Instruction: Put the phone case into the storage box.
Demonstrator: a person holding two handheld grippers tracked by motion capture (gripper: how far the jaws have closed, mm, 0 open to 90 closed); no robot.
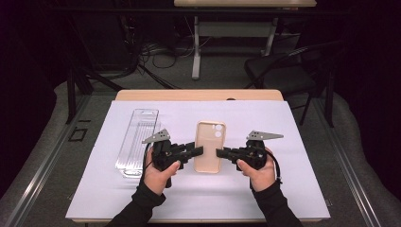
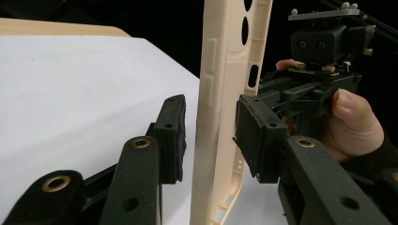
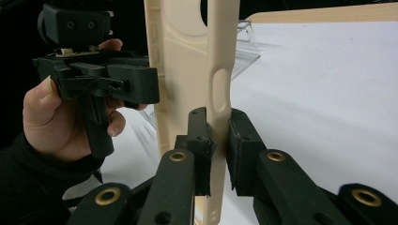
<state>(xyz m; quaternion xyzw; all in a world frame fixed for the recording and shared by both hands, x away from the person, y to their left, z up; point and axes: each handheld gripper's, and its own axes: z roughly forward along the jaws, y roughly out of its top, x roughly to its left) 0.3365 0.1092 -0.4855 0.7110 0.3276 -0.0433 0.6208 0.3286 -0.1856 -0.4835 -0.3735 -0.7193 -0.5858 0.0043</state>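
Phone case [image 1: 209, 146], beige, is held between the two grippers above the white sheet [image 1: 198, 198]. The right gripper [image 3: 218, 150] pinches its right edge. The left gripper [image 2: 211, 136] straddles the left edge, jaws apart, pads clear. A clear plastic package [image 1: 138, 142] lies left, beyond.

This looks like a lab or test room set up for recordings. A wooden worktop [image 1: 142, 94] is covered with a plain white sheet [image 1: 265, 189], loose cables [image 1: 156, 56] sprawl over grey carpet behind it, and a second desk [image 1: 236, 4] and a dark office chair [image 1: 283, 71] stand in the dim background.
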